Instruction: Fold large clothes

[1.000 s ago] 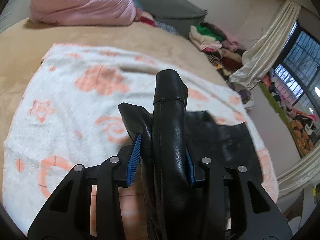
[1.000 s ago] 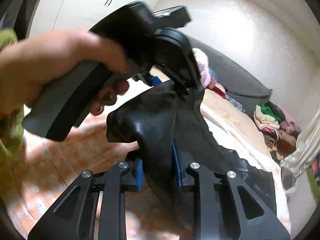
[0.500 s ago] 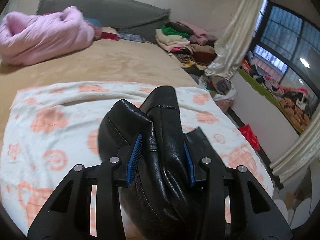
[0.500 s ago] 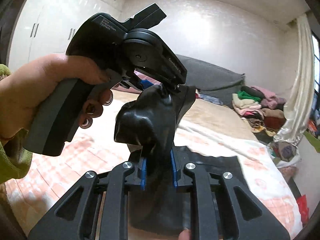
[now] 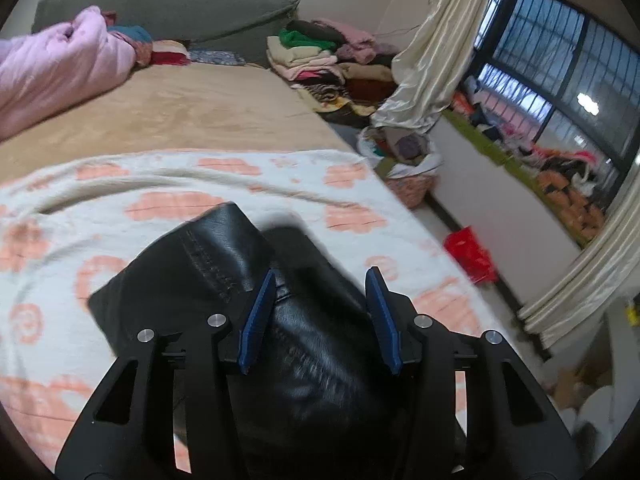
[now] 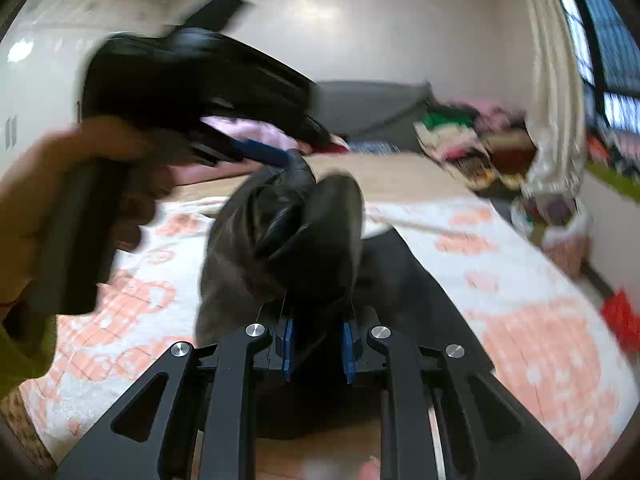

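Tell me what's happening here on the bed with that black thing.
A person is folding a black leather garment on a white and orange blanket spread over the bed. The left tongs are open, with the leather lying loose between their pads. The right tongs are shut on a bunched fold of it, lifted above the blanket.

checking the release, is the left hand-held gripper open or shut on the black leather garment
Open: the left hand-held gripper has its blue pads spread apart, and the black leather garment lies loose between them.
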Demonstrator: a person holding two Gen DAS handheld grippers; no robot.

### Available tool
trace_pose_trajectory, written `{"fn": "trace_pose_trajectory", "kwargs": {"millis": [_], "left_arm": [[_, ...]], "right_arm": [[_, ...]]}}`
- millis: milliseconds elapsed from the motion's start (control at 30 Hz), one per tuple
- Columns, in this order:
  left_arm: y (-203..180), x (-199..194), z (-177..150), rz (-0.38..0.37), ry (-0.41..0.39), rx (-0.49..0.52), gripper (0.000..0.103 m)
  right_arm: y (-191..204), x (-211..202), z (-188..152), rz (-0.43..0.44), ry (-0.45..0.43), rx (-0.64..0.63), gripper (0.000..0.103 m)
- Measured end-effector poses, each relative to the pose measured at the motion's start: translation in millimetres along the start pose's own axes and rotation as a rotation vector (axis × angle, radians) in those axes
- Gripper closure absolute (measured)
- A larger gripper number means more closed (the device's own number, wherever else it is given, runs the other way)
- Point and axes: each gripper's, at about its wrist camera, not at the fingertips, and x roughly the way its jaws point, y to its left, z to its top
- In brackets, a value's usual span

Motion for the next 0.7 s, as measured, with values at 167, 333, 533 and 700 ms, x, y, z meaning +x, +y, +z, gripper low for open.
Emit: {"fn": "trace_pose_trajectory", "kwargs": {"millis": [167,333,533,700], "left_arm": [[17,-8,-19,0.039,-0.002,-0.044,0.052],[44,21,-60,0.105,0.137,-0.078,0.047],[56,36,-82,0.105,0.165,-0.092,0.047],[60,31,-81,0.089,0.158,-0.110,0.047]], "right_arm": [[-65,32,-23,0.074,0.144,0.298,0.087],[-95,49,-43,0.205,0.261,0.566,0.078],[-97,44,-5,0.208,0.252,0.531,0.017],[-71,80,41,0.156,0.364,0.285,0.016]]}}
